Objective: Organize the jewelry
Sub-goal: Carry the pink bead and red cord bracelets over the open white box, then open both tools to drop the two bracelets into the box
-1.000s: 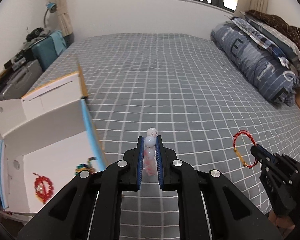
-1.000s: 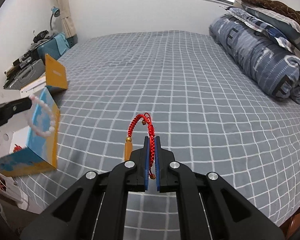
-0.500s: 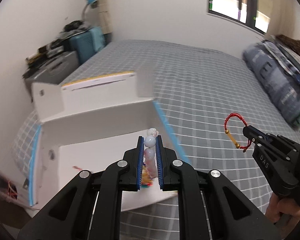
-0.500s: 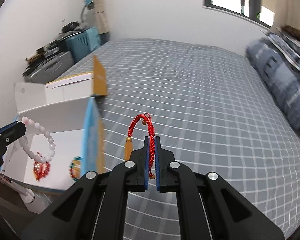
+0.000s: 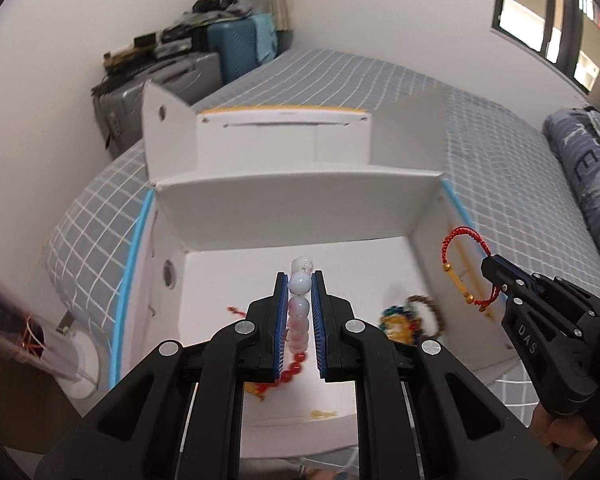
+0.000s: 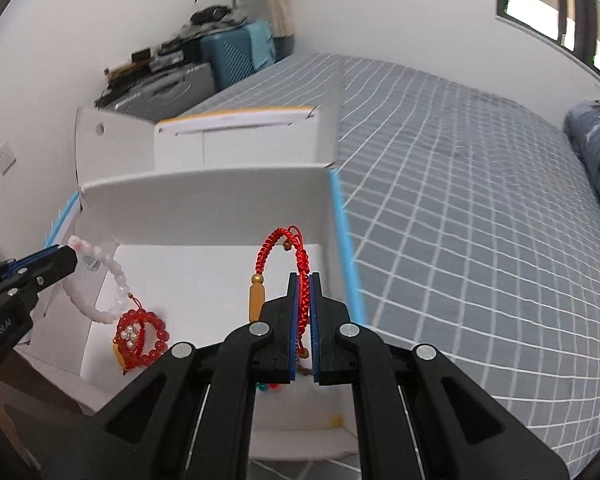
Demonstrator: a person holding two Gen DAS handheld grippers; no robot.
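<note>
My left gripper (image 5: pixel 300 280) is shut on a bracelet of pale pink and white beads (image 5: pixel 299 300), held over the inside of an open white cardboard box (image 5: pixel 300 204). The right wrist view shows that bead bracelet (image 6: pixel 112 276) hanging from the left gripper (image 6: pixel 70 256) at the box's left side. My right gripper (image 6: pixel 304 280) is shut on a red braided cord bracelet (image 6: pixel 278 244) with gold beads, above the box near its right wall. In the left wrist view the cord bracelet (image 5: pixel 462 264) hangs from the right gripper (image 5: pixel 490 268).
Inside the box lie a red bead bracelet (image 6: pixel 140 336), a multicoloured bead bracelet (image 5: pixel 398 322) and a brown bead bracelet (image 5: pixel 424 312). The box sits at the edge of a grey checked bed (image 6: pixel 460 200). Suitcases (image 5: pixel 204 68) stand against the wall beyond; bedding (image 5: pixel 588 176) is piled at right.
Both grippers have swung left from above the bedspread to above the open box, each still holding its bracelet. The box now fills the middle of both views.
</note>
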